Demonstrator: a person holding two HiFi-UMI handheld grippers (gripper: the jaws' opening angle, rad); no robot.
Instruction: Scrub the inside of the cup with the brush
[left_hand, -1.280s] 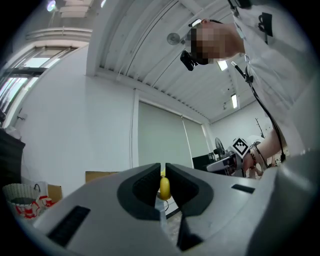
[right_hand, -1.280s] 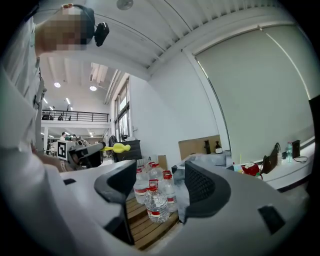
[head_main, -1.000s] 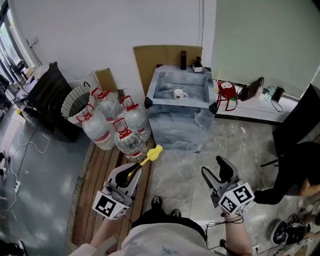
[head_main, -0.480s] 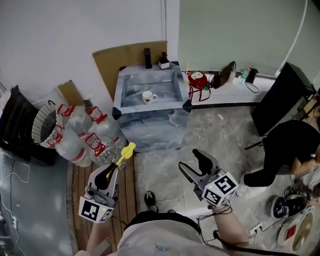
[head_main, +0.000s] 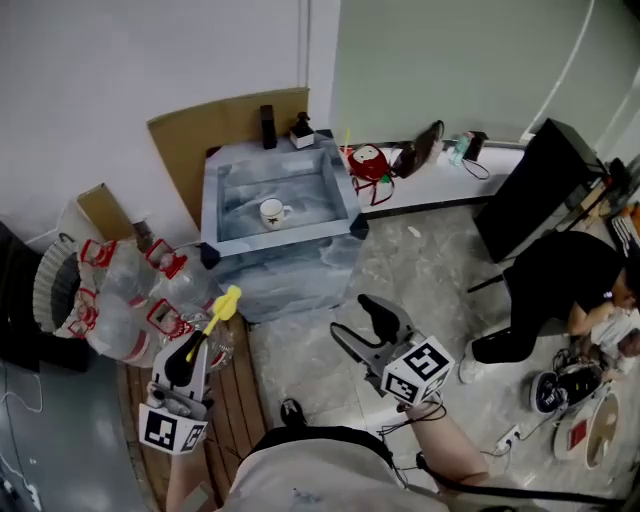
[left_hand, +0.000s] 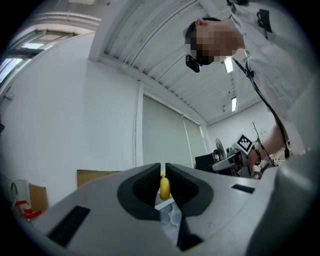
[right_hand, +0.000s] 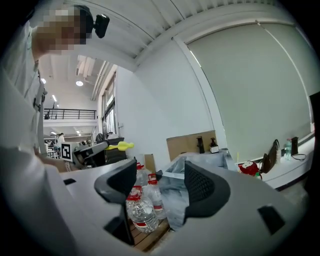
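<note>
Left gripper (head_main: 190, 355) shifted leftward, jaws clamping brush (head_main: 224, 302)

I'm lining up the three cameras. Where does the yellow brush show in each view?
Head view: lower left, the brush sticks up from the left tongs.
Left gripper view: bottom centre, brush clamped between the jaws.
Right gripper view: left of centre, small, beyond the left jaw.
Shared landmark: the cardboard sheet against the wall.
</note>
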